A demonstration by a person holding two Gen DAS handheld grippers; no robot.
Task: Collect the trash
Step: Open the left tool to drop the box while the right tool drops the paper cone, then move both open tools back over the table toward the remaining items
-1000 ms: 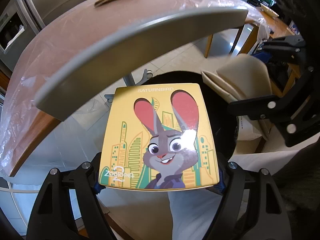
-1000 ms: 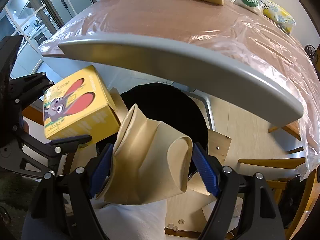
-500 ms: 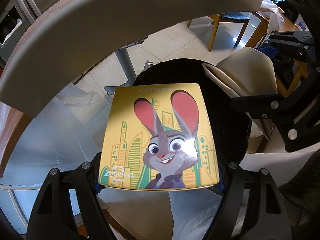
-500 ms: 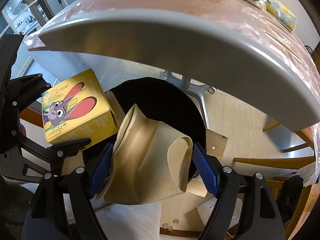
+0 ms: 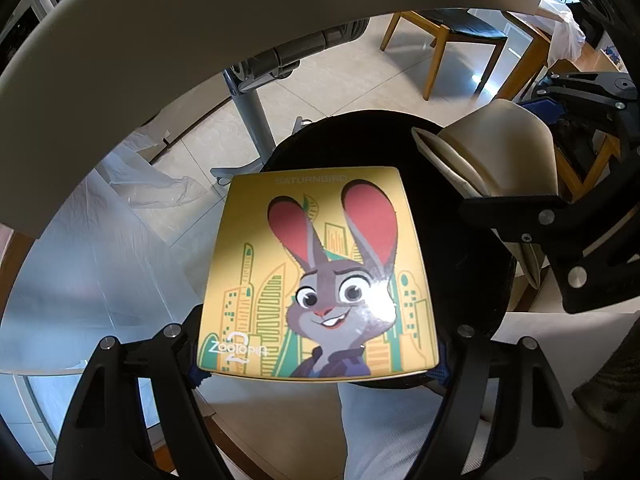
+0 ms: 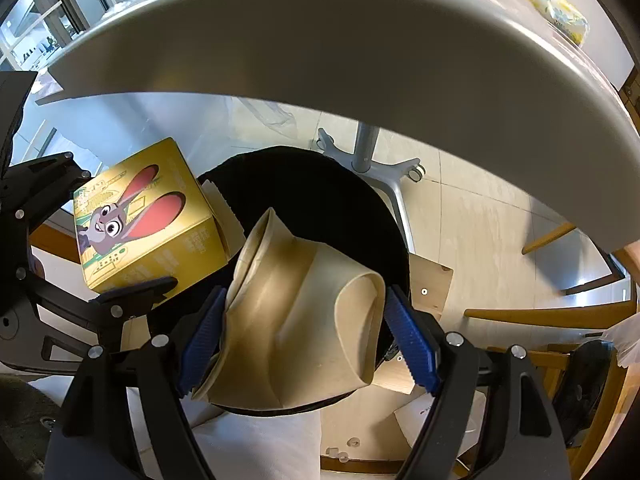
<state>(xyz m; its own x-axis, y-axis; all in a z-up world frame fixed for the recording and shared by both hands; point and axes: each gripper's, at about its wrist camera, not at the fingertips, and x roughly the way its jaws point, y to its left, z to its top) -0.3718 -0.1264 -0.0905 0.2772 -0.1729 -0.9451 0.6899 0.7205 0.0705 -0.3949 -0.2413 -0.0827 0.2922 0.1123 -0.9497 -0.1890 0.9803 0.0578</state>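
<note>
Both loads now lower over black bin [image 5: 348, 140]; left gripper [image 5: 318, 354] clamps yellow box [image 5: 316, 276]; right gripper [image 6: 302, 340] clamps crushed cup [image 6: 304, 320].

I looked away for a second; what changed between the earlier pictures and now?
Both grippers dropped below the grey table edge, closer over the black round bin. Nothing was released: the left gripper still clamps the yellow rabbit-print box, the right gripper the crushed beige paper cup.
</note>
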